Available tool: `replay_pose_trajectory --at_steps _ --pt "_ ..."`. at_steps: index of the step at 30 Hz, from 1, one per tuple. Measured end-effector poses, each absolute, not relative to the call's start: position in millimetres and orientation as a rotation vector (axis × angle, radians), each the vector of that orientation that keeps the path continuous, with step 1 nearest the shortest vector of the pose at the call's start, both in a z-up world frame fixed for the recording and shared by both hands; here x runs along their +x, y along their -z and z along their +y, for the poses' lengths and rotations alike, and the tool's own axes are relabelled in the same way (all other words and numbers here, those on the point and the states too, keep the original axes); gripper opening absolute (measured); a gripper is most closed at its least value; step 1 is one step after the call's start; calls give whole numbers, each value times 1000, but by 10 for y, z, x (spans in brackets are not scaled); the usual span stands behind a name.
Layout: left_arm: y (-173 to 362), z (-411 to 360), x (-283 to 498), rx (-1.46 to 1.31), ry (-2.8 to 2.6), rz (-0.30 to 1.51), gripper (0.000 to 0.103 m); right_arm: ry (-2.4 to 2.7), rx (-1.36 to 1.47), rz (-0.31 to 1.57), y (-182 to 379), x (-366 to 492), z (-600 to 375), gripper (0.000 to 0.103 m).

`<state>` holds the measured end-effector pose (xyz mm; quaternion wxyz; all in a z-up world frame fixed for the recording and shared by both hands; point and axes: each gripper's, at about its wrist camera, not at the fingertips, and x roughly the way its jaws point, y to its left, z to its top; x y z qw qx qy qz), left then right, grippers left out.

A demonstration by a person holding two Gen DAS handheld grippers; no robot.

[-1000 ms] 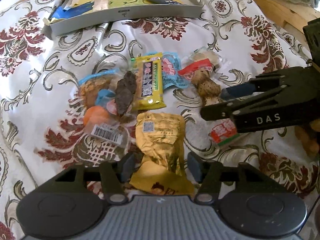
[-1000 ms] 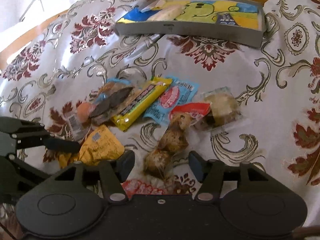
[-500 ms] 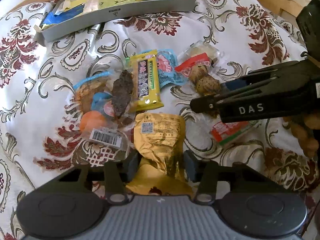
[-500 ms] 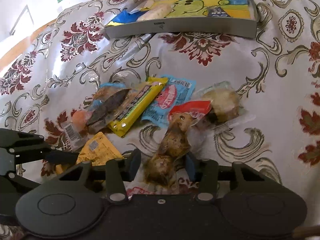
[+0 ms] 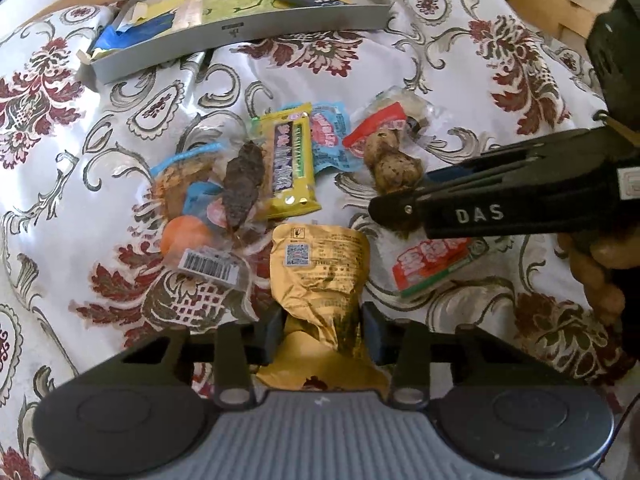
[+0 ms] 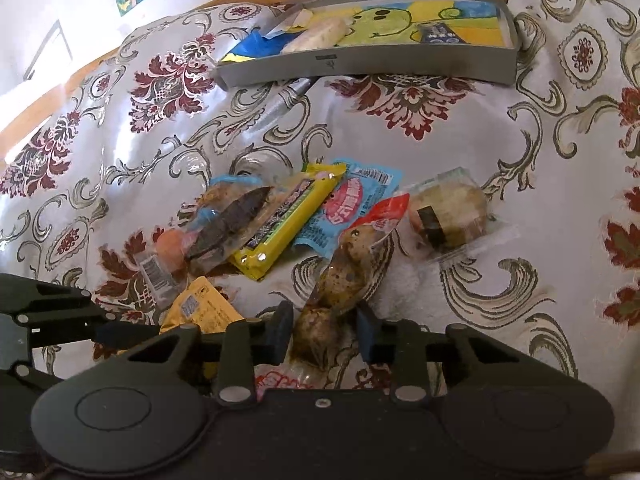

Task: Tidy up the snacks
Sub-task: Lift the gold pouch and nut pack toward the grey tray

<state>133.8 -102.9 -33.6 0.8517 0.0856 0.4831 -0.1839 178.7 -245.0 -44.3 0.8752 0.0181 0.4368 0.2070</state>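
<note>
Surface: table under a glossy white cloth (image 6: 400,152) with red and grey floral print, wooden edge behind, paper pictures on the wall.

Grey tray (image 6: 372,66), far side: shallow, rigid, cartoon liner; a few packets already inside.

Snack pile, mid-cloth, well short of the tray, overlapping one another:
- Gold foil pouch (image 5: 320,268): nearest the left gripper (image 5: 320,330), whose jaws stand part-closed at either side of its crumpled lower end, about touching; a firm grip cannot be confirmed. Likely light, crinkly and slippery; best pinched at the gathered neck or seam.
- Speckled egg pack (image 6: 340,280): clear vacuum film over three rounded lumps. The right gripper (image 6: 324,332) brackets the lowest one, jaws narrowed close to it. Probably dense, slick and crushable; gentle pressure advised.
- Yellow bar (image 6: 284,232): flat, stiffish; take across its width.
- Blue sachet (image 6: 352,204): thin, limp.
- Clear-wrapped roll (image 6: 448,212): soft, deformable.
</note>
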Motion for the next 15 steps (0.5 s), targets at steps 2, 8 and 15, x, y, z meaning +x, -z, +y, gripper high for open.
replay_pose_trajectory --at_steps 2,8,15 --pt "323 -1049 1316 181 393 1015 44 -435 28 901 429 1773 -2441 33" --pt "266 -1051 1316 157 389 1010 44 -448 -14 861 373 1736 -2394 32" --pt "182 -992 1359 128 364 990 44 -432 -52 791 275 1693 -2392 30"
